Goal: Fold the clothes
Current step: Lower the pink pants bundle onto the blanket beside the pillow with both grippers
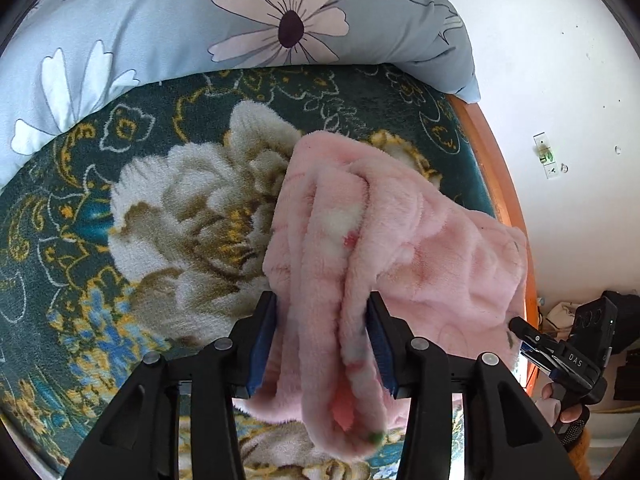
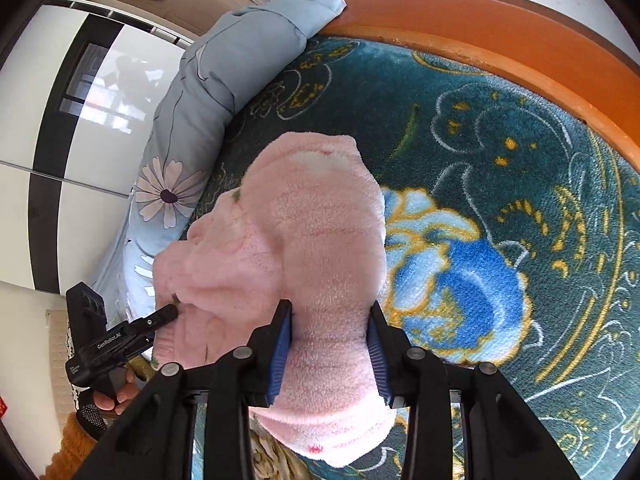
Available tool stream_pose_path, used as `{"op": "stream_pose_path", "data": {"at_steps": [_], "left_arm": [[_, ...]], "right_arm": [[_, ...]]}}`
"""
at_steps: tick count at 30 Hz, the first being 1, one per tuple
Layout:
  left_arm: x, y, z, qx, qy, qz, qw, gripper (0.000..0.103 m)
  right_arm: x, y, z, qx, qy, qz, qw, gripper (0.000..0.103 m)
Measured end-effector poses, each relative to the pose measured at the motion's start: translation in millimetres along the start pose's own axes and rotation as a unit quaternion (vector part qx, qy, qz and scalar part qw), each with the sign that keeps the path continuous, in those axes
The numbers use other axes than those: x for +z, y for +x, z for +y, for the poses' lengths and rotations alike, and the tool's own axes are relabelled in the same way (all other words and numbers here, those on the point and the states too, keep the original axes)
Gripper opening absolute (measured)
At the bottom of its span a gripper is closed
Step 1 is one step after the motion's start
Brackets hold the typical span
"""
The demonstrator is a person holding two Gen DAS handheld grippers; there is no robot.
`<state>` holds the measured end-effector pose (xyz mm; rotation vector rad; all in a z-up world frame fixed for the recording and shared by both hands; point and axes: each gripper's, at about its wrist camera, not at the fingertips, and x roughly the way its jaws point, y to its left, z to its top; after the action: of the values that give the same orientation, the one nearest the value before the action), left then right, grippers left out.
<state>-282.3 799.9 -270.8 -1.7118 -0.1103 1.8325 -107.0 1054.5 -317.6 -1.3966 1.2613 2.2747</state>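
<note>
Teal floral blanket below white walls, pink fleece garment pinched by left tool and right tool.

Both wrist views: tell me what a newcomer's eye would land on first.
The fluffy pink garment fills the centre of both views, bunched between the fingers of the left gripper and the right gripper. Under it lies a dark teal floral blanket, with a pale blue daisy-print quilt along its far edge.

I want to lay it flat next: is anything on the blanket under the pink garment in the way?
Nothing visible: both claws grip the pink garment above bare blanket; the pillow lies along the edge.
</note>
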Motion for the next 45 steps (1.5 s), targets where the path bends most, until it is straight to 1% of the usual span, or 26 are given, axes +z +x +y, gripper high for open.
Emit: {"op": "stream_pose_path", "data": {"at_steps": [2,3,5,6,8,10,12,13,16,19,22,25,31,36,45], "left_arm": [[-2.8,-18.9,6.9,-0.004,-0.018,-0.020,0.9996,0.046],[-4.6,-29.8,8.1,0.007,-0.022,-0.037,0.9991,0.046],[-10.4,-48.9,-2.7,0.021,0.002,-0.064,0.9977,0.045],[-13.9,-55.7,-12.5,0.019,0.022,-0.070,0.9971,0.045],[-24.0,-58.2,-38.3,0.003,0.076,-0.067,0.9948,0.045],[-37.0,-54.0,-63.5,-0.004,0.129,-0.057,0.9901,0.045],[-48.6,-44.5,-79.5,0.004,0.165,-0.043,0.9854,0.045],[-52.3,-38.7,-81.1,0.015,0.172,-0.038,0.9842,0.045],[-58.8,-22.0,-72.1,0.051,0.173,-0.024,0.9833,0.045],[-60.1,-17.8,-52.2,0.060,0.155,-0.025,0.9857,0.045],[-60.4,-10.9,-37.7,0.069,0.143,-0.025,0.9871,0.045],[-60.0,-0.3,-28.5,0.083,0.137,-0.022,0.9869,0.045],[-57.4,13.5,-14.9,0.087,0.129,-0.021,0.9876,0.045],[-54.8,22.5,-12.4,0.087,0.128,-0.023,0.9876,0.046],[-49.6,31.4,-12.6,0.095,0.121,-0.024,0.9878,0.047]], "right_arm": [[-2.7,-13.2,0.5,-0.017,-0.003,-0.018,1.000,0.039],[-4.0,-20.0,0.2,-0.025,-0.003,-0.029,0.999,0.039],[-6.7,-31.4,3.0,-0.044,-0.002,-0.050,0.998,0.039],[-7.3,-34.1,7.8,-0.052,-0.006,-0.056,0.997,0.039],[-7.9,-38.0,18.8,-0.068,-0.015,-0.064,0.996,0.039],[-10.2,-35.2,35.2,-0.069,-0.034,-0.064,0.995,0.039],[-17.6,-29.2,51.2,-0.071,-0.060,-0.053,0.994,0.039],[-23.0,-24.3,59.2,-0.072,-0.075,-0.047,0.993,0.039],[-43.9,-16.2,68.6,-0.071,-0.112,-0.028,0.991,0.040],[-57.9,-14.3,60.3,-0.091,-0.133,-0.032,0.986,0.040],[-59.8,-5.5,49.0,-0.085,-0.124,-0.018,0.989,0.039],[-61.4,1.6,44.1,-0.087,-0.122,-0.013,0.989,0.040],[-61.8,20.5,29.2,-0.086,-0.104,0.006,0.991,0.040],[-60.1,34.8,19.4,-0.081,-0.091,0.011,0.992,0.040],[-55.7,47.7,17.9,-0.094,-0.089,0.015,0.992,0.040]]}}
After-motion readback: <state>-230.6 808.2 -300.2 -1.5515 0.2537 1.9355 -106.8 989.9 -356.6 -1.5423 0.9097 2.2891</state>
